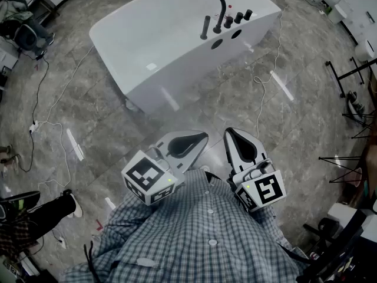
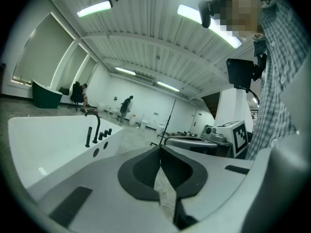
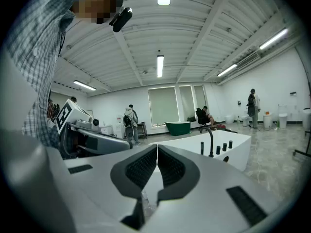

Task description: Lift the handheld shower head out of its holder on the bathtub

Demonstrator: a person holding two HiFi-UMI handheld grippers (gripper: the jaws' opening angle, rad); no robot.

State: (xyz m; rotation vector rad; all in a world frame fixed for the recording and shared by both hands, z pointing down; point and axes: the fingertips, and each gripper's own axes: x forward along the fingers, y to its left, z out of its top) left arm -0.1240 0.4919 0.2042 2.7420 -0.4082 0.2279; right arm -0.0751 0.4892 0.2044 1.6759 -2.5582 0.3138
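Note:
The white bathtub [image 1: 159, 63] stands on the marble floor some way ahead of me. On its far rim are a black arched faucet [image 1: 218, 5], the upright black handheld shower head [image 1: 205, 27] in its holder, and three black knobs [image 1: 238, 17]. My left gripper [image 1: 203, 137] and right gripper [image 1: 231, 131] are held side by side close to my chest, well short of the tub, both shut with nothing between the jaws. The left gripper view shows the shower head [image 2: 88, 136] at left beyond the left gripper [image 2: 160, 148]. The right gripper view shows the shower head [image 3: 202, 148] right of the right gripper [image 3: 157, 147].
White cables [image 1: 50, 122] trail over the floor left and right of the tub. Black stands [image 1: 353, 117] crowd the right edge, and a chair with gear [image 1: 26, 34] sits at upper left. A green tub [image 3: 179, 127] and several people are far off in the room.

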